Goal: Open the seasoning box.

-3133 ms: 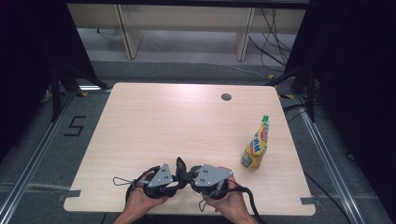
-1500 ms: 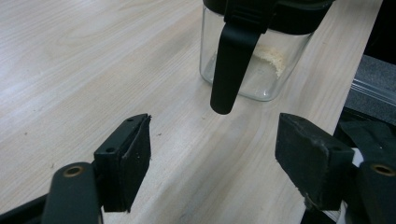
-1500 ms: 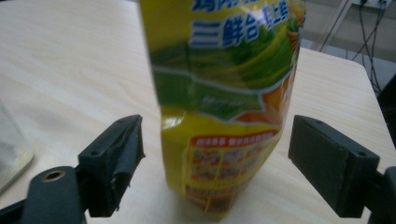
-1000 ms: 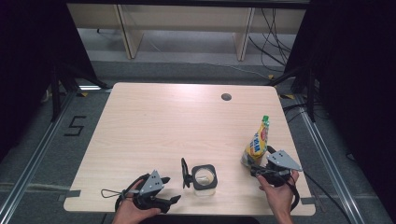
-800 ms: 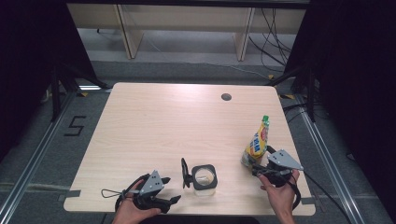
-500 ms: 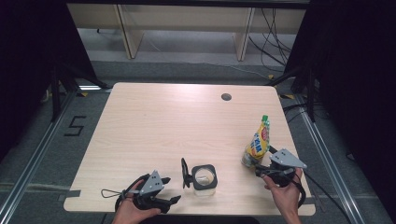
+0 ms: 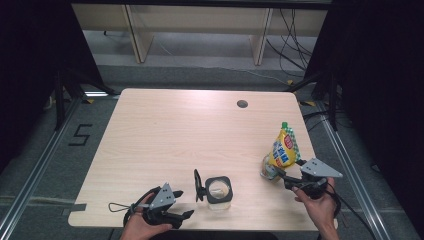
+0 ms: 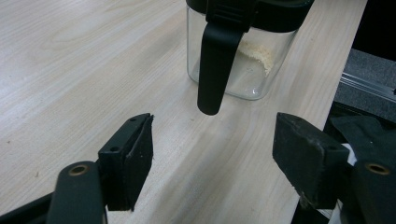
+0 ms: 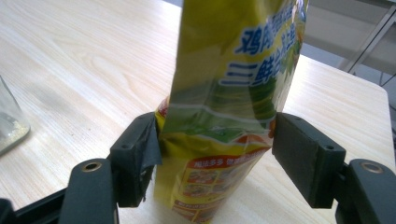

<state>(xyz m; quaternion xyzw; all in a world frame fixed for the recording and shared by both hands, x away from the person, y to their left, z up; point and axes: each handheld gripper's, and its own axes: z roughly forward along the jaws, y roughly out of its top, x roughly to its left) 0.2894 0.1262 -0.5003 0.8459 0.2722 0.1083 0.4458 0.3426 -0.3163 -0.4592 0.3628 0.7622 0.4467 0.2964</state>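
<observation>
Right gripper (image 9: 215,154) straddling pouch (image 9: 224,116), jaws touching

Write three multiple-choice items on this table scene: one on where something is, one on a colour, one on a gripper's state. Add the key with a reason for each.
1. Where does the clear jar stand on the table?
A. beside the round hole at the far edge
B. near the front edge, between the two hands
C. at the far left corner

2. What is the main colour of the pouch?
A. yellow
B. red
C. white

3. How does the left hand-held gripper stand?
A. shut on the jar's handle
B. shut on nothing
C. open, jaws apart, short of the handle

Key:
1 B, the high view shows it by the front edge between the hands.
2 A, its printed face is mostly yellow.
3 C, bare table shows between its jaws below the black handle.
</observation>
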